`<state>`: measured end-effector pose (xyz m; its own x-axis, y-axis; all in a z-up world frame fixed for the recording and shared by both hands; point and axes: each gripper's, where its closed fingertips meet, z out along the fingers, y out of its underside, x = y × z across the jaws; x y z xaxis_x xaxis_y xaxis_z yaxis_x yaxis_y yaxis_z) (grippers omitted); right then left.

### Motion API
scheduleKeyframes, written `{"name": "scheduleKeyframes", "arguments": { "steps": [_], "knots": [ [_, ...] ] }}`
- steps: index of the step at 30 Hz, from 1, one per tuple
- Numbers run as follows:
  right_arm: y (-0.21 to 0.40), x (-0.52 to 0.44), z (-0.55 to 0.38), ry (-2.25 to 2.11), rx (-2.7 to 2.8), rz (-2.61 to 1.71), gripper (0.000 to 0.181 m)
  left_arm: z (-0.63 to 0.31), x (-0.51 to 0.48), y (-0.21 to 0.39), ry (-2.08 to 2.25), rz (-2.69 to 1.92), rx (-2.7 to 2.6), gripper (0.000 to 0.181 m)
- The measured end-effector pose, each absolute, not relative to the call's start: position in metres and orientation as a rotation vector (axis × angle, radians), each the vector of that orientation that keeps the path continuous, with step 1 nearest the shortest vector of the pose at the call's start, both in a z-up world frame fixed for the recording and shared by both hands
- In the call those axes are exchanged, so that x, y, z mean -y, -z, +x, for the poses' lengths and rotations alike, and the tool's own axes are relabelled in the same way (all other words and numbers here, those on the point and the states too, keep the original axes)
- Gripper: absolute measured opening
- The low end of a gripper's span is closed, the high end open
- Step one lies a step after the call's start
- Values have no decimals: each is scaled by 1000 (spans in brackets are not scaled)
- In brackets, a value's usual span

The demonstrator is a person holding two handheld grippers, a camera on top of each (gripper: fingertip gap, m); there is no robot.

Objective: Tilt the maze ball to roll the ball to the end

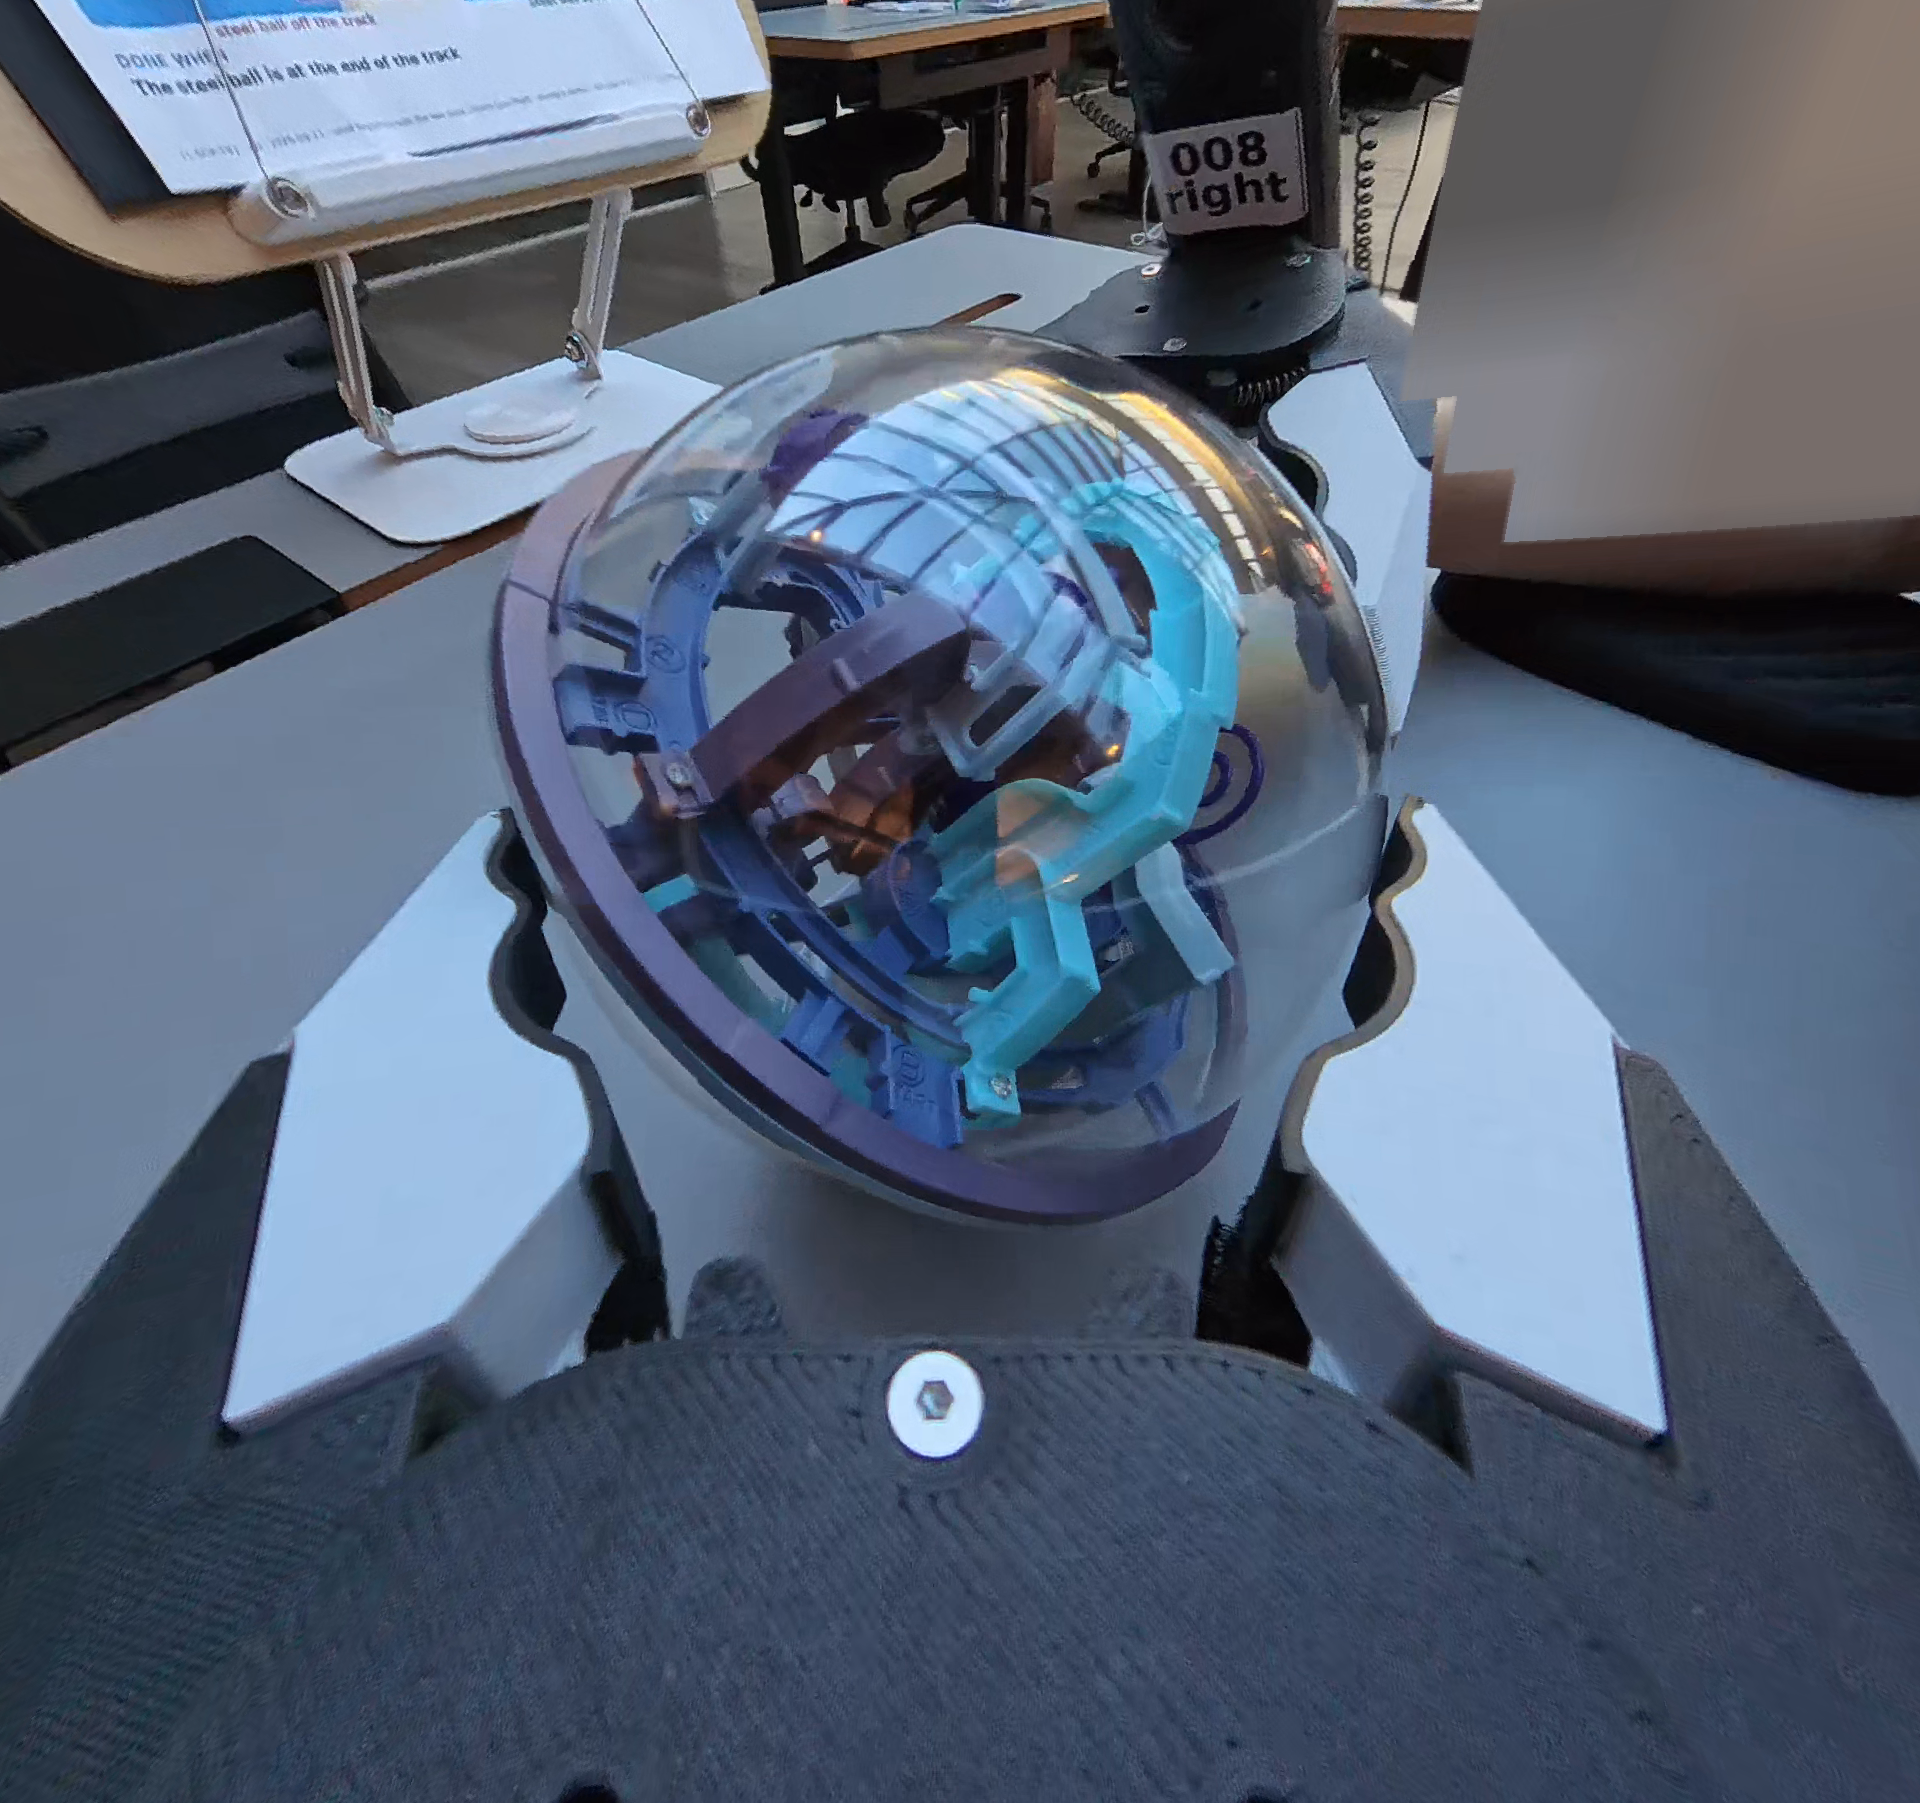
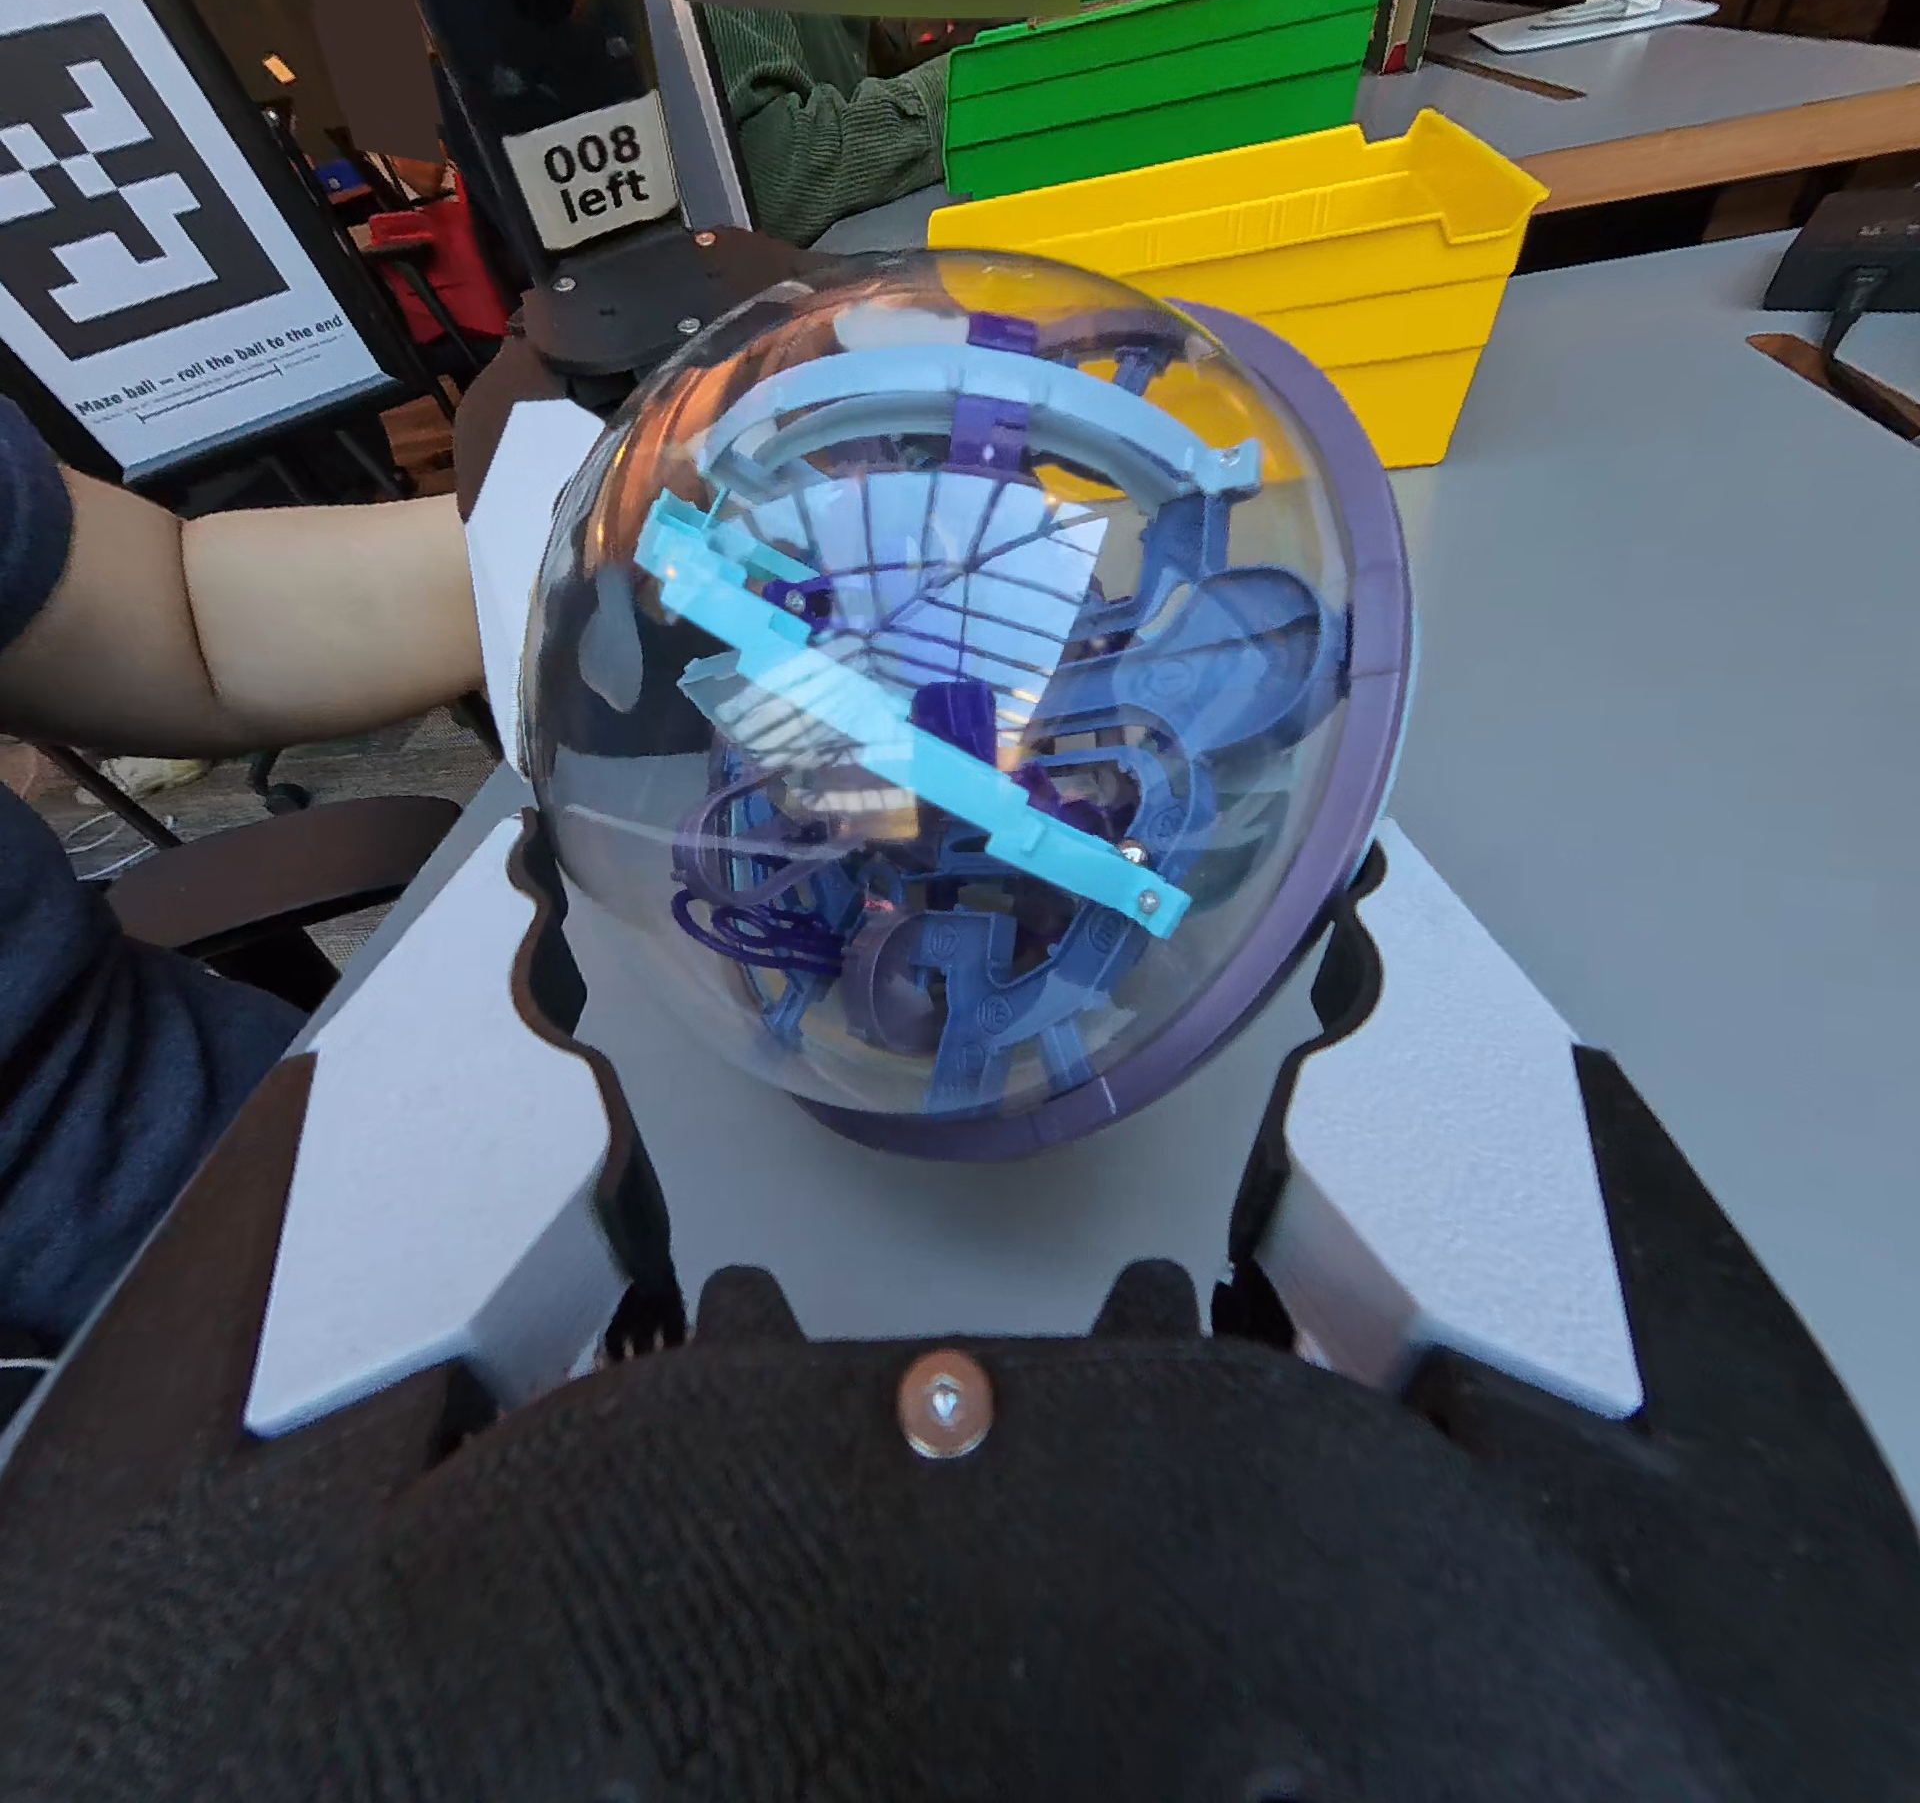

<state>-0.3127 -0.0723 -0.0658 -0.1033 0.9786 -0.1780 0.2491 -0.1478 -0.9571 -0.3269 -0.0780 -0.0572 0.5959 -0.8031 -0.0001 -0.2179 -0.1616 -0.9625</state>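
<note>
The maze ball [image 1: 935, 766] is a clear sphere with blue, cyan and purple tracks and a purple equator ring, tilted so the ring runs diagonally. My left gripper [image 1: 945, 849] is shut on it, one finger against each side. My right gripper [image 2: 945, 880] grips it the same way from the opposite side [image 2: 966, 693]. A small silver ball [image 2: 1132, 854] sits on the straight cyan track [image 2: 904, 725] near its lower right end. The sphere is just above or on the grey table [image 2: 1662, 714]; I cannot tell which. Each gripper's body shows behind the sphere in the other's view.
A stand holding an instruction sheet [image 1: 416, 39] is at the far left on a white base [image 1: 468, 444]. A black pad [image 1: 1714, 673] lies at the right. A yellow bin [image 2: 1299, 278] and a green bin [image 2: 1164, 60] stand behind the sphere. A person's arm [image 2: 312, 610] is at the left.
</note>
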Motion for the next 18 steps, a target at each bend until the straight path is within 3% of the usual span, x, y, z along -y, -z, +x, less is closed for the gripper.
{"name": "scheduleKeyframes", "arguments": {
  "steps": [9,18],
  "knots": [
    [59,70,-313,-1375,1341,-1614,145,-327,77,62,862,-1820,-694,153],
    [58,71,-310,-1397,1348,-1497,146,-326,78,58,863,-1767,-692,153]
  ]
}}
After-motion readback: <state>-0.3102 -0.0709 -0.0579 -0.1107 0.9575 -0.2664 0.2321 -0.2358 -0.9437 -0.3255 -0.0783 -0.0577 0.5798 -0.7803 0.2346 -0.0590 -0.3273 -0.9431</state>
